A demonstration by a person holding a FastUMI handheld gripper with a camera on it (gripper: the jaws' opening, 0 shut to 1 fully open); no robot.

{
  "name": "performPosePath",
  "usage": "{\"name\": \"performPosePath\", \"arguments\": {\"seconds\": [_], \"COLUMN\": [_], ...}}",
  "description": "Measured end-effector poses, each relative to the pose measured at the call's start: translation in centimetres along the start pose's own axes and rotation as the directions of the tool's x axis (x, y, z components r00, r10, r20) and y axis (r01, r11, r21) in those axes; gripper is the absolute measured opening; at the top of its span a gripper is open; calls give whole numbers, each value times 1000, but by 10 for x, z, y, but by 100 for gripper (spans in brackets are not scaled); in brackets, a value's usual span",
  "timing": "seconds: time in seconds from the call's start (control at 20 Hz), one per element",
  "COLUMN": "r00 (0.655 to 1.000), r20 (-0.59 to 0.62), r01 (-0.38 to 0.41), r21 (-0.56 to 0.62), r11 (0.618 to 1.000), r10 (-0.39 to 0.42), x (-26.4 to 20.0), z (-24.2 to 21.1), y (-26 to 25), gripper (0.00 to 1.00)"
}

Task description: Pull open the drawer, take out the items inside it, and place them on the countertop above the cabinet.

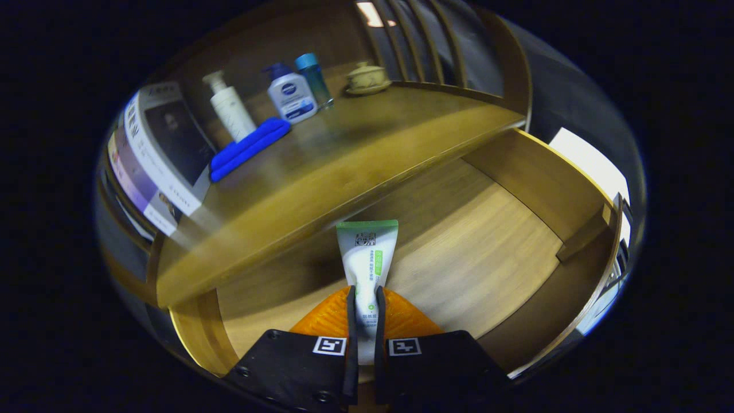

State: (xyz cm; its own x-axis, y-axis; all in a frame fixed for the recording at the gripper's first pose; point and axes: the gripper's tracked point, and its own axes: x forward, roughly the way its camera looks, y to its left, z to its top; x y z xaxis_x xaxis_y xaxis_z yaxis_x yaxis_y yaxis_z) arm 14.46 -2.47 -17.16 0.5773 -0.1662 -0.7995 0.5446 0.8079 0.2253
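A white tube with a green end (367, 258) stands up between my fingers, and my gripper (364, 298) is shut on its lower part. I hold it above the open wooden drawer (487, 241), whose bare bottom spreads out beneath the tube. The countertop (344, 155) of the cabinet lies just beyond the tube's green end, a little higher than the drawer.
At the countertop's back stand a white pump bottle (230, 109), a white and blue pump bottle (291, 94), a blue-capped bottle (314, 77) and a lidded tea cup (367, 77). A folded blue cloth (246, 148) lies beside a stack of magazines (160, 149). Wooden slats (418, 40) rise behind.
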Motion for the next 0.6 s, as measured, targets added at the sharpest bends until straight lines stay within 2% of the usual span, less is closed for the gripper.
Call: {"name": "performPosePath", "arguments": {"seconds": [0.15,0.3,0.6], "r00": [999,998,984], "r20": [16,15,57], "r01": [34,61,131], "r21": [130,300,425], "r11": [991,952,896], "r10": [-36,-69,-171], "x": [-6,-13,-33], "z": [10,19,36], "y": [-14,-21,-55], "gripper": [13,13,13]}}
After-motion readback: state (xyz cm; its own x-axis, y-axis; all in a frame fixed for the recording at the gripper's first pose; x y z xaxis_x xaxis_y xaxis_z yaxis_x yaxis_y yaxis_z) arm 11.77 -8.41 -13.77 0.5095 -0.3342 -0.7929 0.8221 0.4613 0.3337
